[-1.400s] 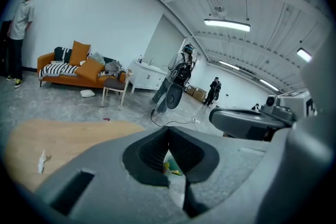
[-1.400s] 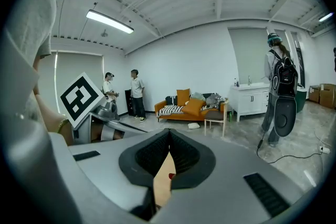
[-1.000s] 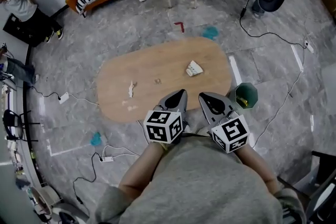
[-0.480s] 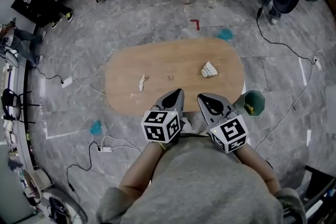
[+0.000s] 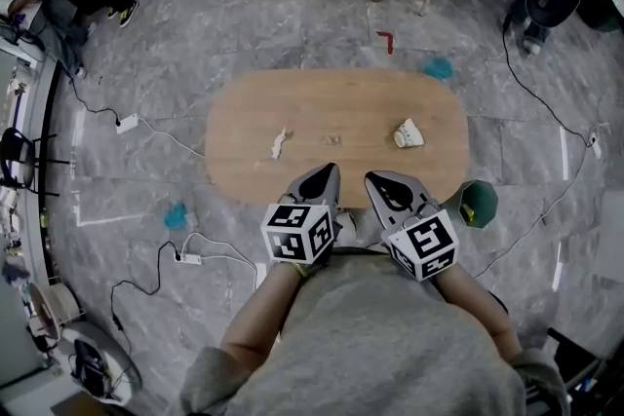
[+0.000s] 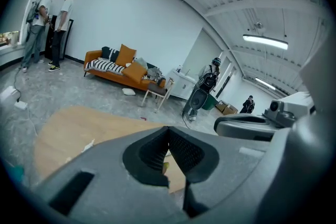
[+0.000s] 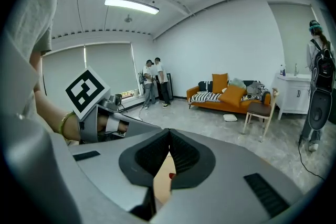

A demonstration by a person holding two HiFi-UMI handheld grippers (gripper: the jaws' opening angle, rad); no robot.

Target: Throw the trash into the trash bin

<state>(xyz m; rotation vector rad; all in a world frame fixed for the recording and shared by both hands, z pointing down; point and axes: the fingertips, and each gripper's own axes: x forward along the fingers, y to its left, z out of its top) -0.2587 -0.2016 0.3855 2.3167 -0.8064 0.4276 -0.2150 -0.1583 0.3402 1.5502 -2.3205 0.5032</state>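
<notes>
Wooden table (image 5: pixel 341 102) with trash lying on it, and two shut grippers are waiting at its near edge.

The left gripper (image 5: pixel 330 176) and the right gripper (image 5: pixel 378 182) are pointing side by side at the table. Each one is keeping its jaws pressed together, with nothing between them. A white crumpled piece (image 5: pixel 408 133) is lying on the right part of the table. A thin pale scrap (image 5: pixel 279 143) is lying on the left part, and a tiny bit (image 5: pixel 332 140) is sitting between the two. The green trash bin (image 5: pixel 478 203) is standing on the floor just beside the table's near right corner. I think the person is getting ready for a first pick-up, since no trash is being held yet. Next, a gripper needs to spread its jaws, reach over one piece and pinch it. The right one looks best for the white piece, as it is nearer to it and to the bin.
</notes>
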